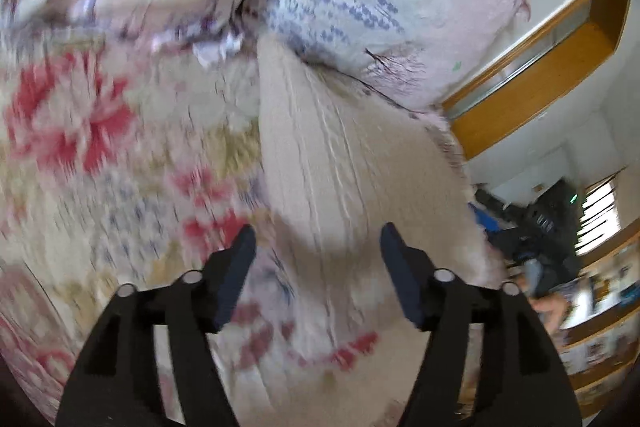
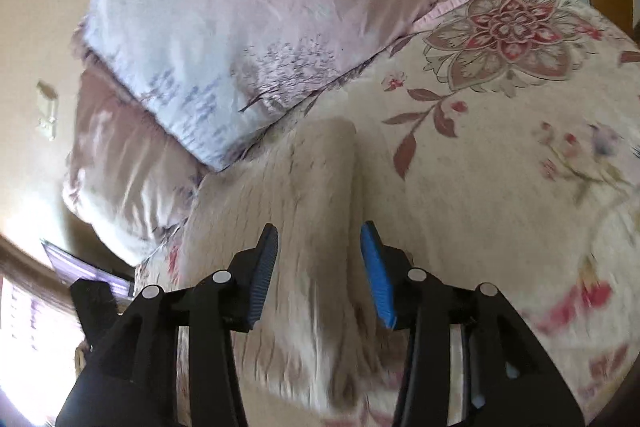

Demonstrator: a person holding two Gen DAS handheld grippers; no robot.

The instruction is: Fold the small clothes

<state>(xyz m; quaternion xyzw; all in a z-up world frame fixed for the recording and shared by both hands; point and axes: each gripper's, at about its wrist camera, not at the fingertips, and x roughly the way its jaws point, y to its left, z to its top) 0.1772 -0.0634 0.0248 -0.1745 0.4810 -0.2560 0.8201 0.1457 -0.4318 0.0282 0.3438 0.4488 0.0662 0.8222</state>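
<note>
- Below the pillow point(image 1: 384, 3), a beige garment point(image 1: 340, 163) lies flat on the floral bedspread point(image 1: 80, 131).
- Left gripper point(image 1: 318, 247) above garment: jaws apart, empty.
- Right gripper point(image 2: 319, 243) above garment: jaws apart, empty.

Motion blur smears the red-and-cream floral bedspread point(image 1: 80, 155) across the left wrist view, so its pattern cannot be read there. The beige ribbed knit garment point(image 1: 340, 167) runs behind the left gripper point(image 1: 318, 247) and off the bottom edge. The dark clutter by the window point(image 1: 540, 227) is too blurred to identify. The pale lilac printed pillow point(image 2: 224, 39) overlaps and hides part of the mauve satin pillow point(image 2: 120, 155)
</note>
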